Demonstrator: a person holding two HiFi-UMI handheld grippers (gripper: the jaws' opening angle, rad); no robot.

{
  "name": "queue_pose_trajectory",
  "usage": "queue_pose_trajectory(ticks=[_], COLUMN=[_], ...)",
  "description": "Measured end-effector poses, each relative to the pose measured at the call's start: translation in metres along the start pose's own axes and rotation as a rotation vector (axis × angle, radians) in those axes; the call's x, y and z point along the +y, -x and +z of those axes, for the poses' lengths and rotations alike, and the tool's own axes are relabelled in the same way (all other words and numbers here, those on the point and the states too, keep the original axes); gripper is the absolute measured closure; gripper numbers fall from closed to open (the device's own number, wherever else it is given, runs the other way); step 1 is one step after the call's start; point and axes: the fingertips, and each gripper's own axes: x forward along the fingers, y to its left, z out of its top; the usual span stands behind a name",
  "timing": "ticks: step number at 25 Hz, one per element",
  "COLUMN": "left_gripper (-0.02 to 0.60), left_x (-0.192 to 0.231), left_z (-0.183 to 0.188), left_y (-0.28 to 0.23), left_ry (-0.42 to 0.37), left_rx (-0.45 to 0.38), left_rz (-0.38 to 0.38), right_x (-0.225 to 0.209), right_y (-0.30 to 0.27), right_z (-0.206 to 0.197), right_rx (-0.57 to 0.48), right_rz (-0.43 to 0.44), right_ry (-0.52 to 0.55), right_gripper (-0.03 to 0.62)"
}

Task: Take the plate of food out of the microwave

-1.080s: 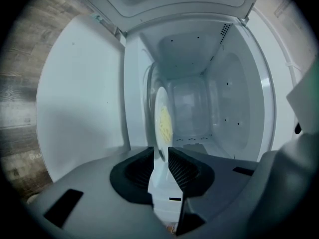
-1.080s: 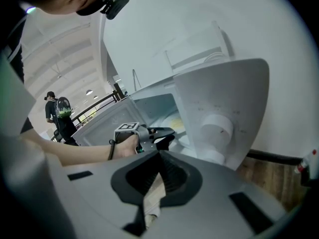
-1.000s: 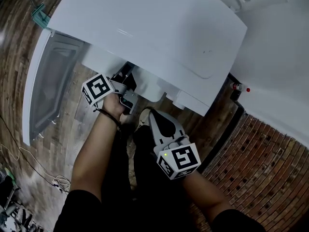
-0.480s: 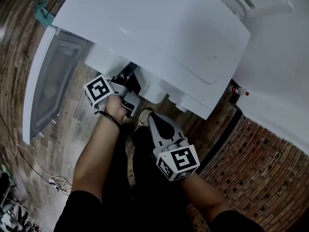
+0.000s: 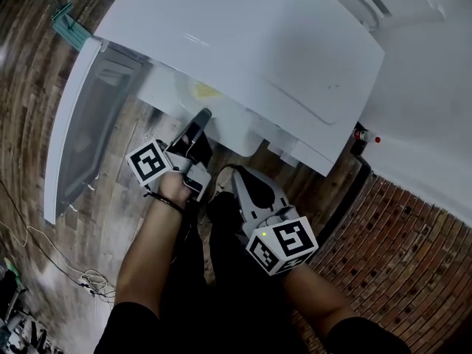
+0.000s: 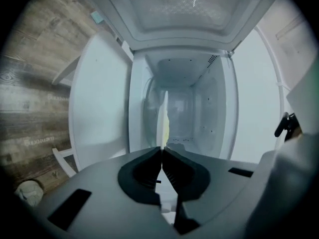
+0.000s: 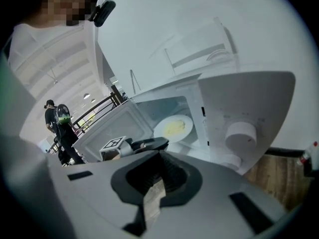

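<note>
Head view: left claw (image 5: 200, 116) at microwave (image 5: 258, 43) mouth; door (image 5: 81, 139) swung wide. Left gripper view: jaws pinched on plate (image 6: 164, 116) rim, at cavity front edge. Right gripper view: right claw (image 7: 158, 157) closed, empty, clear of opening.

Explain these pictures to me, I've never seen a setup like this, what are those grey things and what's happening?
A person holds a pincer tool in each hand; there is no robot arm. One picture comes from a camera on the person's head, looking down; the other two ride on the tools. The white microwave has its door open. Inside is a plate of yellow food. The left gripper is shut on the plate's rim. The right gripper is shut and empty, outside the microwave.
</note>
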Motion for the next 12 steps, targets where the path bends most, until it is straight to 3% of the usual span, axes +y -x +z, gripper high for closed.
queue_pose_trajectory(ticks=[7, 12], left_gripper=[0.571, 0.571], left_x=[-0.020, -0.067], left_z=[-0.014, -0.037], left_y=[0.073, 0.125], left_ry=[0.075, 0.111], left_rx=[-0.012, 0.007], left_rz=[0.050, 0.054], right_x=[-0.006, -0.007], right_y=[0.006, 0.041], right_z=[0.022, 0.043], right_rx=[-0.066, -0.105], right_rz=[-0.105, -0.206], right_ry=[0.008, -0.023], right_gripper=[0.580, 0.580])
